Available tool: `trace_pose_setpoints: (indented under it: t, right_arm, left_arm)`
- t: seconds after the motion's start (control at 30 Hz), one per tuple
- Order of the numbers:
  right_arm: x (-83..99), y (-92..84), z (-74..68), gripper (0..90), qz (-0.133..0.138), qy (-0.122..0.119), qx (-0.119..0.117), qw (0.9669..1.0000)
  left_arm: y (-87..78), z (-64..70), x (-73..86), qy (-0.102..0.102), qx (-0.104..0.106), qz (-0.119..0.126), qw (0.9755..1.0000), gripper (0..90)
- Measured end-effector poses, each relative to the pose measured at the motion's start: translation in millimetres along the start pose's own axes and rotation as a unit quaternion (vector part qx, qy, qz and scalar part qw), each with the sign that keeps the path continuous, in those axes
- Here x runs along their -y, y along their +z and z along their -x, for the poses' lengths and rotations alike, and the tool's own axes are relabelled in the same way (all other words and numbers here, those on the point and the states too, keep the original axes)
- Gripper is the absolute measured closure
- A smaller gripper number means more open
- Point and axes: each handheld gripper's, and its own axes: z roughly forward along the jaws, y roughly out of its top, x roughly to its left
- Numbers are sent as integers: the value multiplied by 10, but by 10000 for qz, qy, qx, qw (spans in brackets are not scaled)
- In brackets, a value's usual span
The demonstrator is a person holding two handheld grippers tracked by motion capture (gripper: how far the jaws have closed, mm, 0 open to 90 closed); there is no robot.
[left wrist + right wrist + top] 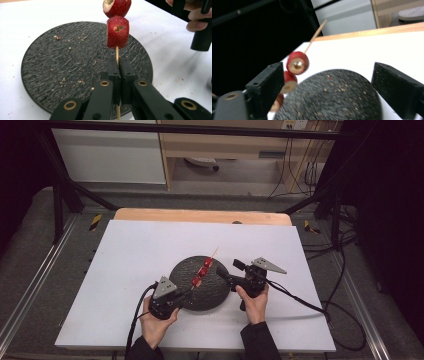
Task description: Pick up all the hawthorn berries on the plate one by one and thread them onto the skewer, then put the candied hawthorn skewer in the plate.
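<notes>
writing: no readable brand, label or text on any item.
left hand-held gripper (117, 72): clenched on the bare lower end of the wooden skewer (117, 53); pads pinch the stick just below the lowest fruit. In the high view it sits at the plate's near-left edge (176, 296).
right hand-held gripper (327, 87): released, jaws wide apart, nothing between the pads. High view puts it at the plate's right edge (222, 272).
skewer: slants up over the plate, pointed tip toward the far side (216, 251); three red fruits (202, 272) threaded on it.
plate: round dark textured plate (212, 295), middle of the white tabletop (125, 270), crumbs scattered on it (67, 45).
edges/room: bare white surface all round the plate; wooden strip along the far edge (200, 215); cables trail off to the right (300, 300).
left gripper view: pad contact on the stick, a hole in the lowest fruit (118, 32).
right gripper view: cored ends of the fruits (297, 63), close beside one jaw, blurred.
</notes>
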Motion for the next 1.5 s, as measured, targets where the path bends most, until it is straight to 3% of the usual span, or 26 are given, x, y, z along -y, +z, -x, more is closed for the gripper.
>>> trace_pose_setpoints:
  t: [0.17, 0.3, 0.47, 0.8, 1.0, 1.33, 1.5]
  right_arm:
    - [-5, -54, 67, 38, -440, -310, 127, 9985]
    - [13, -86, 111, 7, -829, -536, 212, 9949]
    - [89, -159, 182, 5, -1343, -940, 343, 9859]
    - [245, -398, 333, 5, -1933, -1504, 323, 9690]
    - [319, -542, 447, 6, -2047, -1437, 350, 9676]
    - [410, -746, 592, 7, -2034, -1222, 380, 9707]
    - [421, -795, 620, 7, -2080, -1223, 397, 9696]
  left_arm:
    - [-37, -41, 6, 39, 14, -67, 10000, 884]
    - [-69, -75, -6, 36, 41, -110, 9999, 883]
    - [-115, -114, -34, 153, 11, -224, 9996, 883]
    - [-139, -218, -183, 325, 3, -529, 9981, 883]
    - [-115, -285, -261, 358, 0, -689, 9970, 883]
    - [-40, -327, -365, 481, -50, -984, 9940, 882]
    - [30, -345, -414, 468, -65, -1140, 9924, 882]
